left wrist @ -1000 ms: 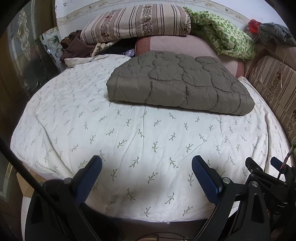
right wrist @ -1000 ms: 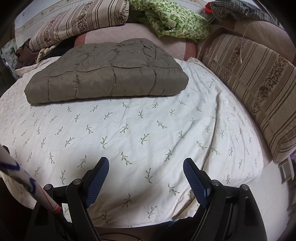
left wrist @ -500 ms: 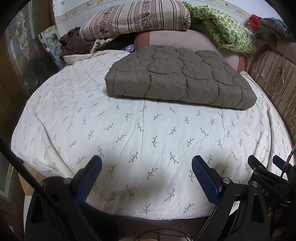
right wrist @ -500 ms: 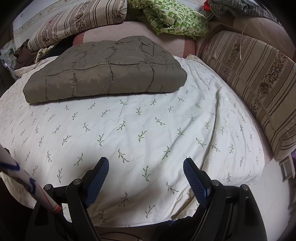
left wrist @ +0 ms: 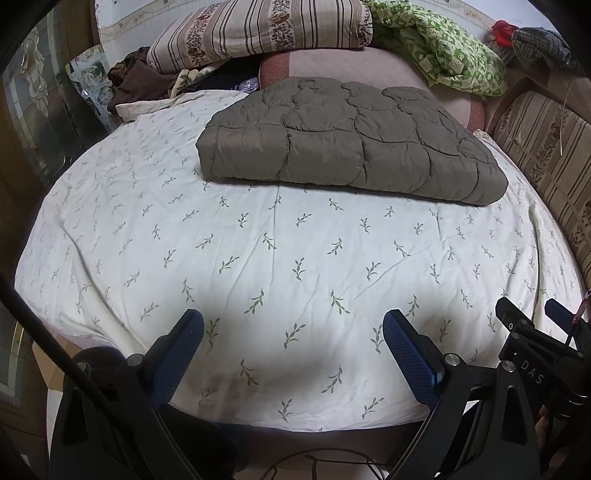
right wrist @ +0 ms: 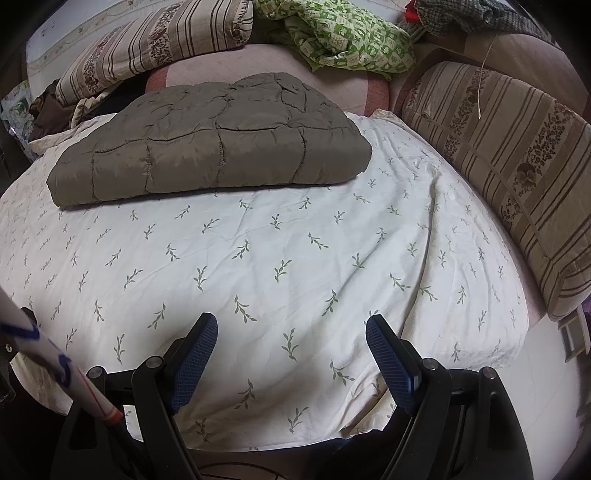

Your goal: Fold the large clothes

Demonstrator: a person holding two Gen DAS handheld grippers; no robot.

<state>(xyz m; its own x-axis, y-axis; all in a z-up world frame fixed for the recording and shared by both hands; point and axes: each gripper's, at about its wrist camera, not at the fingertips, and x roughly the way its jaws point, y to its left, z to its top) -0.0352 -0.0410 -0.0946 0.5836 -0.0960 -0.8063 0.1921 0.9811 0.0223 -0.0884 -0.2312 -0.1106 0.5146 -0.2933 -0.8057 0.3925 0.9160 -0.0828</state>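
Note:
A folded olive-brown quilted jacket lies flat on the far half of the bed sheet, which is white with a green leaf print. My left gripper hovers open over the sheet's near edge, nothing between its blue pads, well short of the jacket. My right gripper is open too, above the near edge of the sheet, empty and far from the jacket. In the left wrist view the right gripper's black frame shows at the lower right.
Striped pillows sit at the head and along the right side. A green patterned cloth and dark clothes are heaped behind the jacket. A pink cushion lies behind it. Floor shows beyond the bed's right corner.
The left wrist view has tilted slightly, so the jacket sits a little higher in it. Both grippers stay open and empty; the right view barely shifts.

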